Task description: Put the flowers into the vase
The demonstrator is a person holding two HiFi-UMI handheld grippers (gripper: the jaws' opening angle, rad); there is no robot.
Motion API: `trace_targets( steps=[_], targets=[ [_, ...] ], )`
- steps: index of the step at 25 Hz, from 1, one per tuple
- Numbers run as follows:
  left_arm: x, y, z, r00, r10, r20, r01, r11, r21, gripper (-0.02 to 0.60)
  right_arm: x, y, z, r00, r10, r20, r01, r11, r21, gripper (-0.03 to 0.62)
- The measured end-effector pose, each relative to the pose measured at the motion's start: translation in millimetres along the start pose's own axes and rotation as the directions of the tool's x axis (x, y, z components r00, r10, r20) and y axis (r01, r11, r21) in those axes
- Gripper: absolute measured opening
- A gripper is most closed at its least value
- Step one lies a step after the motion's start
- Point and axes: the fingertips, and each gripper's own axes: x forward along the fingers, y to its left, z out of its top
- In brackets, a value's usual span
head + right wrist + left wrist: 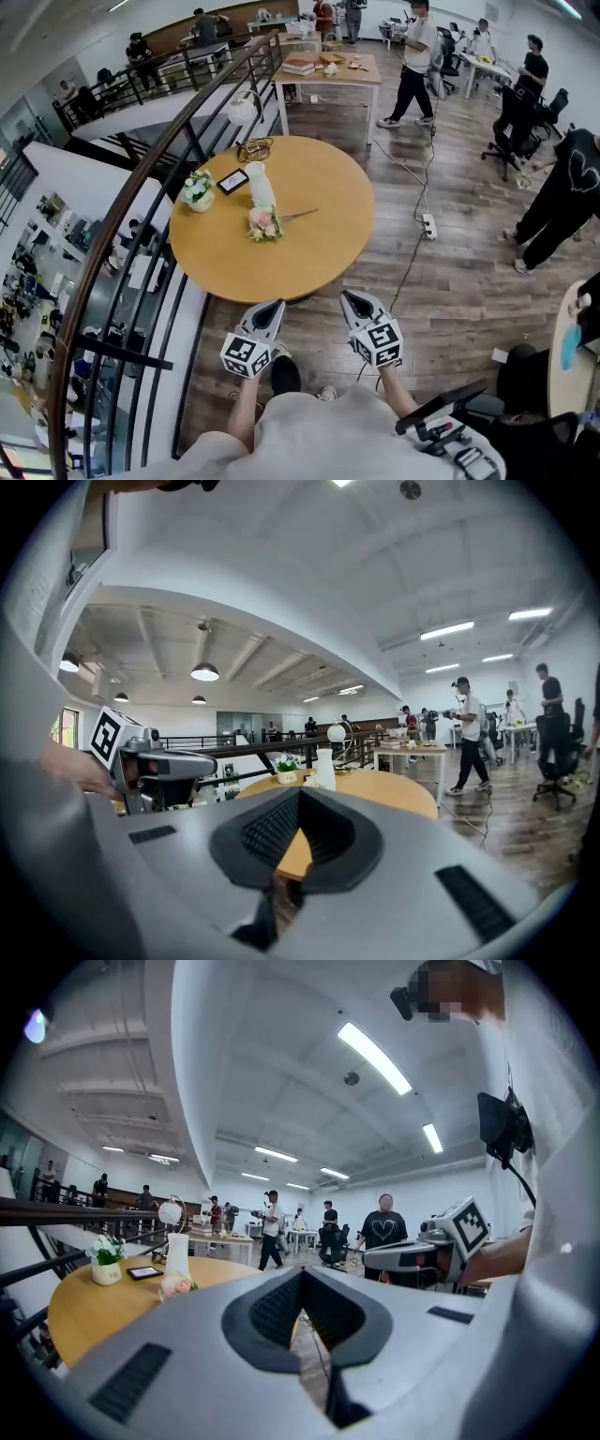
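Note:
A white vase (260, 185) stands upright on the round wooden table (319, 253), left of its middle. A bunch of pink and white flowers (264, 223) lies flat on the table just in front of the vase, its stem pointing right. Both grippers hover off the near edge of the table, pointing at it. My left gripper (275, 306) is shut and holds nothing; my right gripper (349, 296) is shut and holds nothing too. The left gripper view shows the vase (177, 1252) and the flowers (176, 1286) far off beyond the shut jaws. The right gripper view shows the vase (325, 769) at a distance.
A small potted plant (198, 191) and a dark tablet (232, 181) sit left of the vase. A curved railing (141, 187) runs along the table's left side. A power strip (428, 225) with its cable lies on the floor to the right. Several people stand further back.

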Motion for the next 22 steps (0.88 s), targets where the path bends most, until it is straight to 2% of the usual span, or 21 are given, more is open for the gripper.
trace_targets(
  steps=[9, 14, 22],
  targets=[
    [48.7, 37.0, -10.1, 0.999, -0.038, 0.003, 0.038, 0.998, -0.045, 0.006, 53.0, -16.7, 0.8, 0.999, 0.015, -0.04, -0.016, 1.0, -0.008, 0.009],
    [81.1, 80.8, -9.0, 0.998, -0.062, 0.013, 0.063, 0.996, -0.063, 0.006, 104.3, -30.7, 13.1, 0.998, 0.014, -0.061, -0.017, 0.999, -0.048, 0.009],
    [113.2, 167.1, 24.3, 0.995, -0.093, 0.029, 0.094, 0.995, -0.045, 0.006, 196.2, -44.0, 61.5, 0.999, -0.018, -0.045, 0.016, 0.998, -0.064, 0.009]
  ],
)
